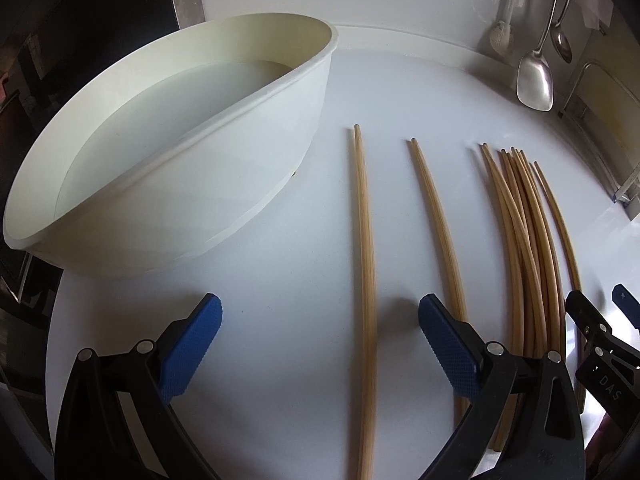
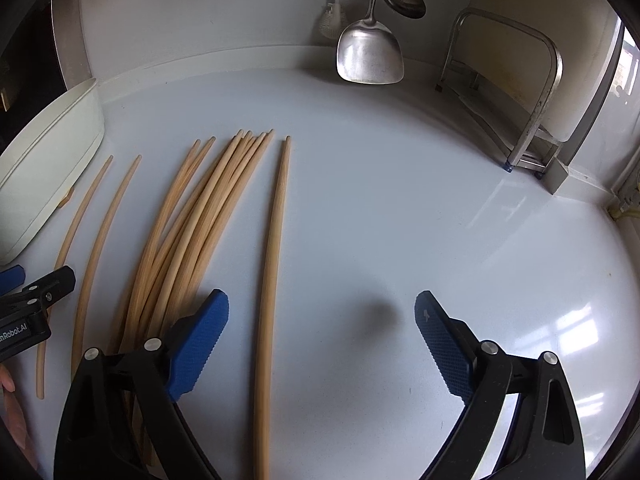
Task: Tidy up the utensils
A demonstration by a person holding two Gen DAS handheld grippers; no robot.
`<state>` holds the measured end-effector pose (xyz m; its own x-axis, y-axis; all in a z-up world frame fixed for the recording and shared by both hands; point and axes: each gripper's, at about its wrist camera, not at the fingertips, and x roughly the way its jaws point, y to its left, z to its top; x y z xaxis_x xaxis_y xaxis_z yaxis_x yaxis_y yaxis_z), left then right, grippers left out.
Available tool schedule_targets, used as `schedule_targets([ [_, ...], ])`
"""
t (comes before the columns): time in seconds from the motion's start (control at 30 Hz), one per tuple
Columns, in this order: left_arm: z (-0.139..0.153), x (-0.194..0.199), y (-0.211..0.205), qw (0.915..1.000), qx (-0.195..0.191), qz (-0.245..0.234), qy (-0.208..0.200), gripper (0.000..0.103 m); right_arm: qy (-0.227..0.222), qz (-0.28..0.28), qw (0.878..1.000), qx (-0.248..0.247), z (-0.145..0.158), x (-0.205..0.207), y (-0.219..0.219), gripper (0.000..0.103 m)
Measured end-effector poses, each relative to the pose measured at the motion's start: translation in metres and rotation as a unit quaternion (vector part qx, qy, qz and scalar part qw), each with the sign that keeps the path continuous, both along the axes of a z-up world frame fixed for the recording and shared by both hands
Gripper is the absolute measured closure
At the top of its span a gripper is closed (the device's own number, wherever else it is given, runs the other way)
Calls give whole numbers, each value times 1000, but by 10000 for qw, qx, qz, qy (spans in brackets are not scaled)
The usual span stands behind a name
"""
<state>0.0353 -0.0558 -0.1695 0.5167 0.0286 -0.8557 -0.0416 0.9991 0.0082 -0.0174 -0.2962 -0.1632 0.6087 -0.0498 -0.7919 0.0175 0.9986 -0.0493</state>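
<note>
I see a white countertop [image 2: 360, 200], with a cream oval plastic tub [image 1: 180, 152] far left. A bundle of long bamboo chopsticks [image 2: 192, 216] lies beside three loose ones. My left gripper [image 1: 320, 344] and right gripper [image 2: 322, 340] hang spread wide, holding nothing.

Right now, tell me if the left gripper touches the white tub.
Apart. In the left wrist view, bare counter separates the left gripper from the tub.
</note>
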Motion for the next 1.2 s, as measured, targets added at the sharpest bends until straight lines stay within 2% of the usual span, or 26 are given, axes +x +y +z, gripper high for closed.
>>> schedule_targets([
  [0.13, 3, -1, -5, 9999, 7, -131, -75, 20, -56, 109, 9999, 51, 1, 1, 2, 31],
  [0.23, 4, -4, -9, 9997, 9, -228, -133, 28, -87, 270, 9996, 16, 2, -3, 9, 46],
  [0.27, 4, -5, -10, 9996, 7, -259, -149, 32, -96, 350, 9993, -25, 3, -4, 12, 49],
  [0.33, 6, -8, -13, 9993, -3, -324, -174, 42, -85, 497, 9987, -59, 4, -5, 17, 63],
  [0.37, 7, -8, -15, 9992, -6, -363, -187, 52, -69, 555, 9984, -53, 4, -5, 19, 67],
  [0.4, 8, -9, -18, 9990, -10, -404, -193, 65, -50, 607, 9981, -32, 4, -5, 22, 75],
  [0.43, 8, -10, -19, 9989, -19, -434, -189, 71, -27, 666, 9978, 5, 5, -5, 24, 78],
  [0.5, 9, -12, -22, 9986, -21, -494, -170, 94, -6, 739, 9973, -6, 5, -6, 28, 87],
  [0.53, 10, -14, -22, 9986, -12, -502, -161, 95, 3, 770, 9970, -14, 5, -6, 29, 95],
  [0.57, 10, -15, -22, 9986, -19, -498, -156, 96, 10, 785, 9969, -34, 5, -6, 31, 96],
  [0.63, 10, -15, -21, 9987, -75, -491, -126, 96, 73, 769, 9970, -39, 6, -5, 30, 96],
  [0.9, 16, -15, -21, 9977, -373, -541, 164, 96, 234, 581, 9966, 527, 12, -2, 15, 97],
  [1.2, 50, -15, -27, 9959, -509, -744, 122, 96, 131, 361, 9963, 767, 45, -3, 7, 97],
])
